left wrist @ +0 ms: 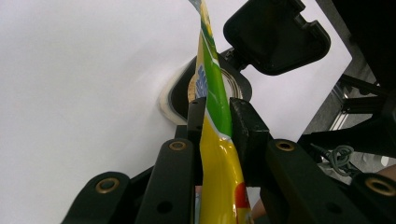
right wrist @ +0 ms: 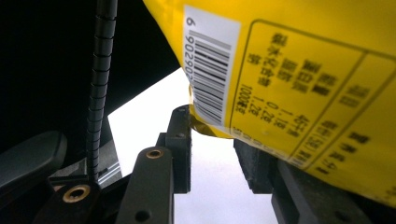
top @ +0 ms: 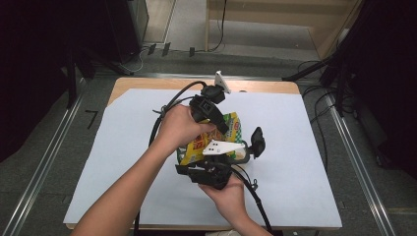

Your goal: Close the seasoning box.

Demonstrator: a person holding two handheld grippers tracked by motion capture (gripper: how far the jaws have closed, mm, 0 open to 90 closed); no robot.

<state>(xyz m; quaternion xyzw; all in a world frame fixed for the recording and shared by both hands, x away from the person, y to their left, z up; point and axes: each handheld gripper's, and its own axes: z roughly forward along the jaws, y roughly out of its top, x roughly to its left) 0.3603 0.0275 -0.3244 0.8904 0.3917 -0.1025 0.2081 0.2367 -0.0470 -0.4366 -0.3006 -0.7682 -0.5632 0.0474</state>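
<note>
there — yellow packet (top: 209, 140) over open jar (left wrist: 187, 95)

- Even overhead light makes the white surface (top: 305, 147) bright, while the room around it falls dark.
- In the left gripper view, the surface beyond the tool glares white.
- The yellow packet (right wrist: 303, 84) looms close, slightly soft.

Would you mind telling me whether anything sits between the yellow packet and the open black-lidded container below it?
Nothing visible does: the yellow packet, clamped by the left gripper, hangs directly over the container's mouth, and its black lid is flipped back clear.
</note>
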